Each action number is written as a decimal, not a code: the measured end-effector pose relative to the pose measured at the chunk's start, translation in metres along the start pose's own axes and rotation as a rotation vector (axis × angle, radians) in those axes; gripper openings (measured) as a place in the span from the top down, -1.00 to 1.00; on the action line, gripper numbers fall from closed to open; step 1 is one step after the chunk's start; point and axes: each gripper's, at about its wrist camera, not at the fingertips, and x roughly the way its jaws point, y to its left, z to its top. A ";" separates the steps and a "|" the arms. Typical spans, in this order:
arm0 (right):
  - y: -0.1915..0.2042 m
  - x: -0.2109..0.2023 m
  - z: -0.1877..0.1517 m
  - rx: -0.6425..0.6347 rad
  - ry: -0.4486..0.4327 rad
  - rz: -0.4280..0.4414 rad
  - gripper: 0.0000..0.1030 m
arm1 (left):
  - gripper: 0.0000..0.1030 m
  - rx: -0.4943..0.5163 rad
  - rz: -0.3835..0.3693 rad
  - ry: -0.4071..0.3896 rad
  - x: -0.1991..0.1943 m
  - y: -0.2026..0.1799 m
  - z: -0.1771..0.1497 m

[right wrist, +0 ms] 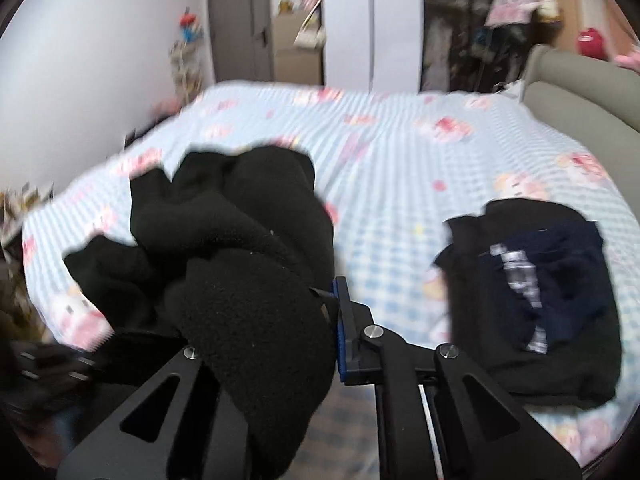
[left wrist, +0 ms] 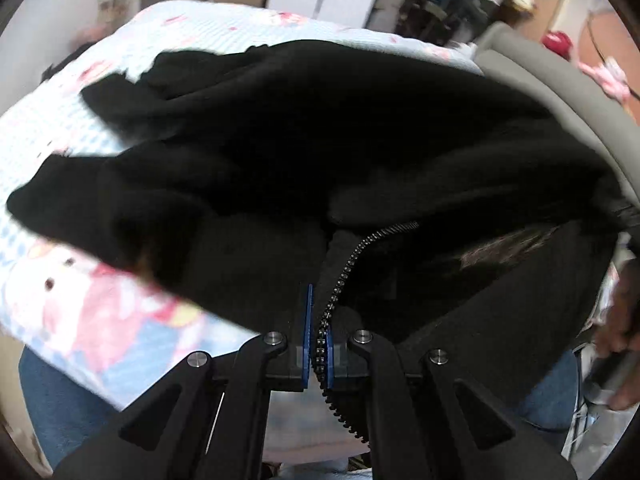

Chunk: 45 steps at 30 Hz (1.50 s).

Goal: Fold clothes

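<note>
- The bed (right wrist: 400, 152) takes up most of the right wrist view, covered in a light blue checked sheet with pink cartoon prints. A grey padded headboard (right wrist: 580, 96) sits at the upper right of that frame.
- The black fleece jacket (left wrist: 320, 140) is the big thing here. In the left wrist view it fills the whole middle of the frame, spread and bunched over the sheet. In the right wrist view it's a lumpy heap at centre left.
- A second pile of dark clothes (right wrist: 532, 300), black with a navy piece and a checked strip on top, lies at the lower right of the right wrist frame, well apart from the jacket.
- The left gripper (left wrist: 318, 344) is at bottom centre of its view, fingers pinched nearly together on the jacket's zipper (left wrist: 344, 272) edge.
- The right gripper (right wrist: 336, 328) is clamped on a thick fold of the fleece. One finger is buried under the fabric, so only the blue pad of the other shows.
</note>
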 end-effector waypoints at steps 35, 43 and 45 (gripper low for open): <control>-0.070 0.000 -0.094 0.213 0.166 0.054 0.16 | -0.12 -0.295 -0.160 0.211 0.065 0.069 -0.003; -0.046 0.011 -0.095 0.101 0.183 0.202 -0.40 | -0.36 -0.347 -0.151 0.202 0.089 0.077 0.002; -0.046 0.018 -0.098 0.087 0.187 0.157 -0.41 | -0.44 -0.329 -0.166 0.189 0.092 0.075 0.004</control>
